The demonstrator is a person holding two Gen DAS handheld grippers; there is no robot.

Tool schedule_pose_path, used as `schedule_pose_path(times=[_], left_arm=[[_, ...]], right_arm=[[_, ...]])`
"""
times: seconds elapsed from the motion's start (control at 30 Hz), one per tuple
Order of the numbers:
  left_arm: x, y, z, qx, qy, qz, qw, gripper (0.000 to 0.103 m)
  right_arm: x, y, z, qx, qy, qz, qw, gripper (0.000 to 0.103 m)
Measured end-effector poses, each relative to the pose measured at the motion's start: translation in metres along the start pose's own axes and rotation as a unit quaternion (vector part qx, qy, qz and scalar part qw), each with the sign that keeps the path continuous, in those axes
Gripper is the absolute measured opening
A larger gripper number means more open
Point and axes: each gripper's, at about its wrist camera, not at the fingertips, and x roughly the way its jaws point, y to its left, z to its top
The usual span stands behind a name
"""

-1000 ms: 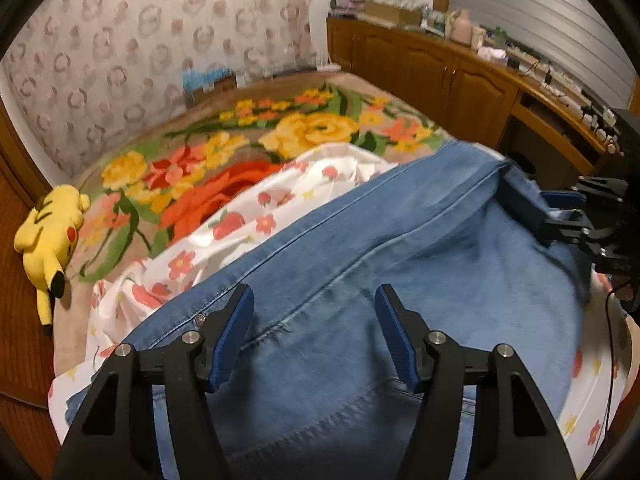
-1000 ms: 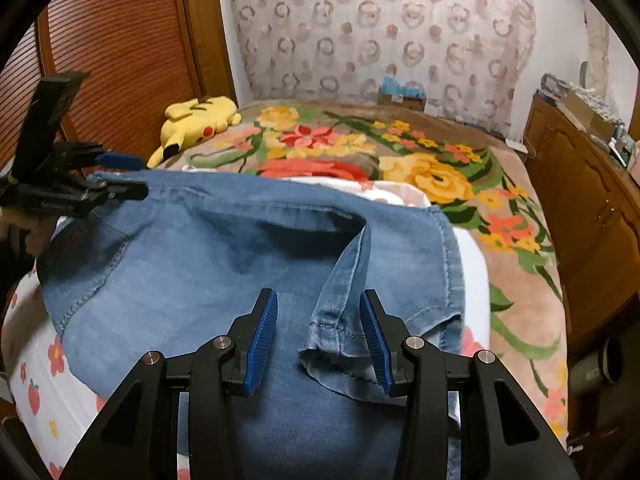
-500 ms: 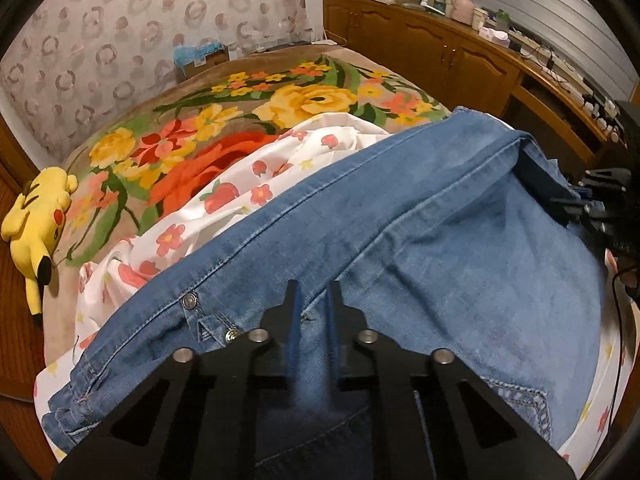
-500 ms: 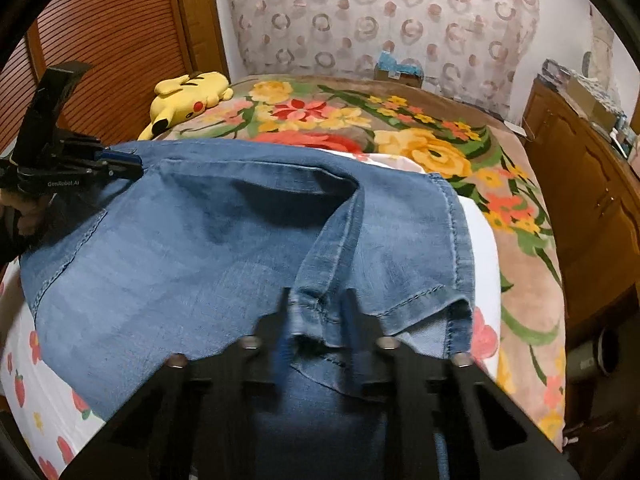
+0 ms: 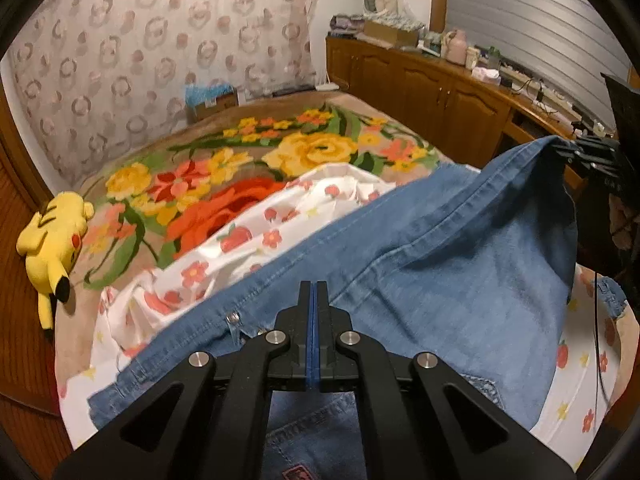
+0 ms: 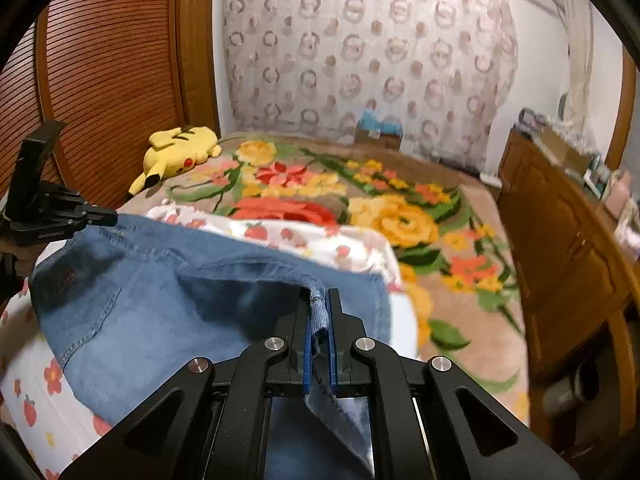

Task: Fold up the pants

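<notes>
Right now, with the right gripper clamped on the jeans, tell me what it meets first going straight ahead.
Probably the strawberry-print sheet just beyond the jeans that the right gripper holds; depth is unclear.

Blue denim pants (image 5: pixel 460 280), spread on floral sheet, 3 o'clock end lifted and taut, waist button at 9.

Home bedroom: bed (image 5: pixel 360 128), plush toy (image 5: pixel 52 240).

left gripper (image 5: pixel 314 292) clamped on pants (image 5: pixel 460 280) | right gripper (image 5: pixel 576 152) gripping hem
</notes>
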Motion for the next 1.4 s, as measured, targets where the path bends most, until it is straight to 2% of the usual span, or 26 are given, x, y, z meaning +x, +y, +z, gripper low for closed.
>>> schedule_pose_path(times=[0.1,0.17,0.27,0.43,0.53,0.63,0.7,0.77,0.87,1.07,1.2,1.27,1.4], left_arm=[[0.01,0.009,0.0,-0.009,0.014,0.0,0.9999,0.007],[0.019,0.013,-0.004,-0.007,0.026,0.008,0.9996,0.025],[0.037,0.019,-0.015,-0.004,0.053,0.013,0.9985,0.042],[0.061,0.029,-0.031,0.0,0.101,0.01,0.9949,0.046],[0.067,0.033,-0.034,-0.004,0.11,0.003,0.9939,0.05],[0.066,0.034,-0.035,-0.013,0.103,-0.003,0.9946,0.05],[0.064,0.031,-0.036,-0.007,0.098,-0.001,0.9952,0.042],[0.059,0.028,-0.036,-0.004,0.095,0.0,0.9955,0.026],[0.05,0.026,-0.037,-0.005,0.083,0.003,0.9965,0.015],[0.001,0.029,-0.029,-0.024,0.016,0.017,0.9994,0.012],[-0.027,0.041,-0.012,-0.041,-0.025,0.025,0.9985,0.012],[-0.028,0.047,-0.005,-0.045,-0.032,0.039,0.9977,0.012],[-0.007,0.062,-0.001,-0.064,-0.019,0.064,0.9957,0.012]], right_arm=[[0.003,0.002,-0.005,-0.008,0.001,-0.006,1.0,0.006],[0.008,0.004,-0.009,-0.007,0.006,-0.009,1.0,0.006],[0.017,-0.001,-0.01,0.0,0.013,-0.013,1.0,0.006],[0.025,-0.008,-0.005,0.012,0.026,-0.018,0.999,0.006],[0.027,-0.007,-0.002,0.015,0.029,-0.017,0.999,0.006],[0.027,-0.007,0.001,0.016,0.031,-0.017,0.999,0.006],[0.028,-0.006,0.001,0.016,0.03,-0.018,0.999,0.006],[0.027,-0.006,0.001,0.016,0.03,-0.017,0.999,0.006],[0.022,-0.008,0.001,0.015,0.024,-0.014,0.999,0.006],[0.005,-0.009,0.002,0.012,0.002,-0.012,1.0,0.006],[-0.003,-0.012,0.014,0.012,-0.018,-0.014,1.0,0.006],[0.002,-0.011,0.024,0.008,-0.022,-0.019,1.0,0.006],[0.029,-0.005,0.034,-0.005,-0.014,-0.029,0.999,0.006]])
